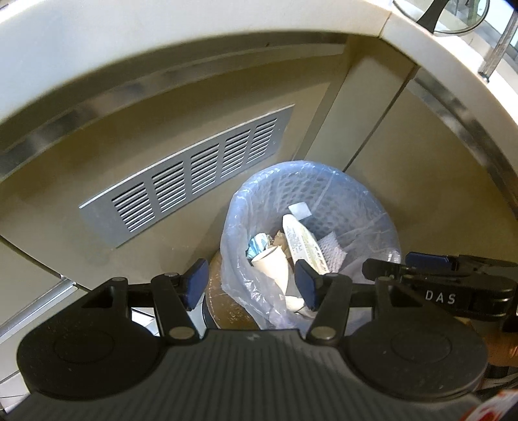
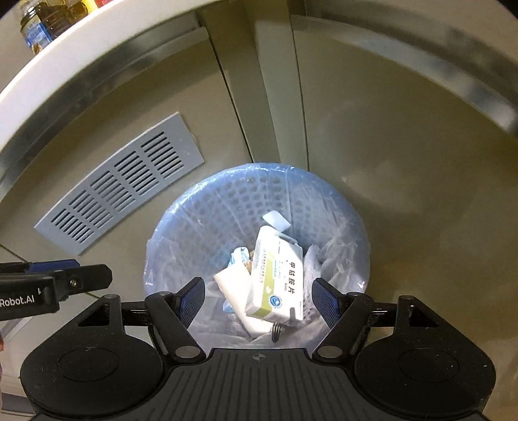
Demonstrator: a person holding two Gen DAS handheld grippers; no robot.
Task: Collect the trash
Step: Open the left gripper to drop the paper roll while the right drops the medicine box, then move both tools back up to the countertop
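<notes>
A blue mesh trash bin [image 2: 226, 207] lined with a clear plastic bag [image 1: 236, 226] stands on the floor against a beige cabinet. Inside lie a white and green medicine box [image 2: 280, 278], a white paper cup [image 1: 273, 264], crumpled blue and white wrappers [image 1: 259, 244] and a black plastic fork [image 2: 275, 332]. My left gripper [image 1: 252, 285] is open and empty, above the bin's near left rim. My right gripper [image 2: 259, 298] is open and empty, right above the bin's mouth; it also shows in the left wrist view [image 1: 421, 262].
A grey vent grille [image 1: 191, 175] sits in the cabinet front left of the bin. A white countertop edge [image 1: 129, 39] overhangs above. Jars [image 2: 39, 22] stand on the counter at top left. A brown round object [image 1: 223, 301] lies beside the bin's left foot.
</notes>
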